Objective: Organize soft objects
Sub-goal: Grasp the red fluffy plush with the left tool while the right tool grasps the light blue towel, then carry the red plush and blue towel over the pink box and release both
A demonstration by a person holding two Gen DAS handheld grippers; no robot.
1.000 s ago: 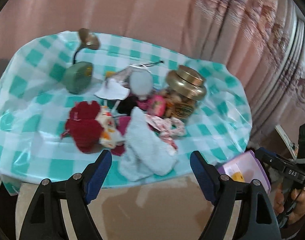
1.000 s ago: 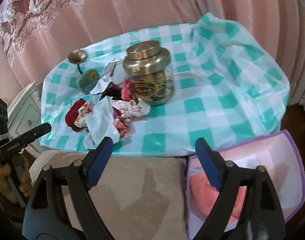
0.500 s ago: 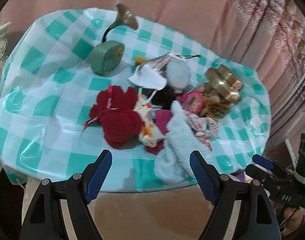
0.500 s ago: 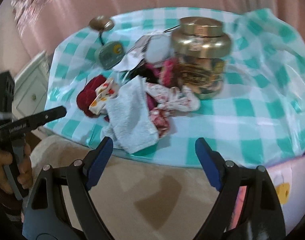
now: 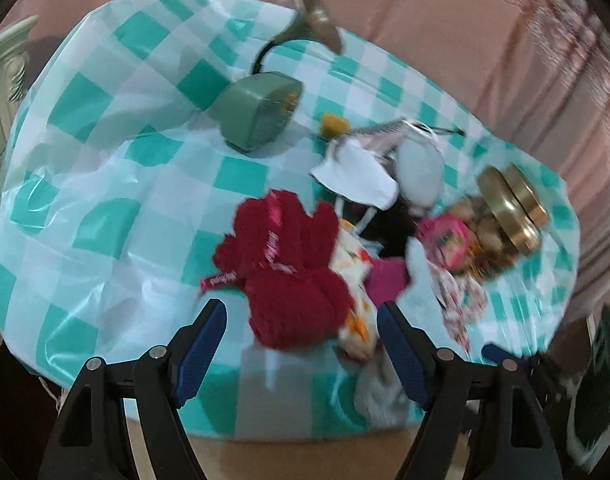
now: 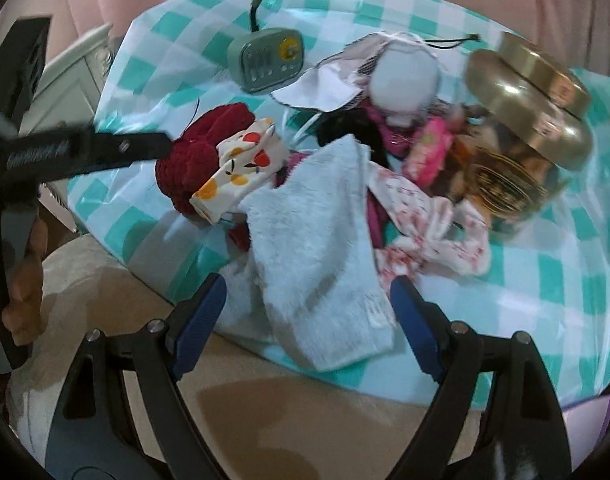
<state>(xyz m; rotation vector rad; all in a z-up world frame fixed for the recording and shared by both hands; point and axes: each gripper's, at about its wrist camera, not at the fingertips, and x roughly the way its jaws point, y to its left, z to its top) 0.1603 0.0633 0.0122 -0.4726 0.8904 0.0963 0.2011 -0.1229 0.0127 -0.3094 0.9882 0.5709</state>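
The left gripper (image 5: 301, 334) has its jaws spread wide and grips nothing; low in the middle of its frame, the dark red knitted piece (image 5: 289, 268) shows between the blue pads, though the blur makes it hard to say whether either pad touches it. Just right of the red piece lies a white cloth with orange spots (image 5: 355, 276), then a magenta scrap (image 5: 387, 278).

The right gripper (image 6: 307, 312) is also wide open and empty. The pale blue towel (image 6: 317, 248) fills the gap between its pads at lower centre, its near end drooping over the table's edge; the pads do not appear to press on it. Right of the towel sits a white cloth with red flowers (image 6: 425, 236).

Farther up, at centre, a doll with a pale round head (image 6: 405, 84) lies in the heap, beside a small pink packet (image 6: 425, 152). A jar with a gold lid (image 6: 521, 120) stands at the right. A little green radio with a horn (image 6: 267, 60) stands at upper centre. All rest on a teal-and-white checked tablecloth (image 6: 545, 264).
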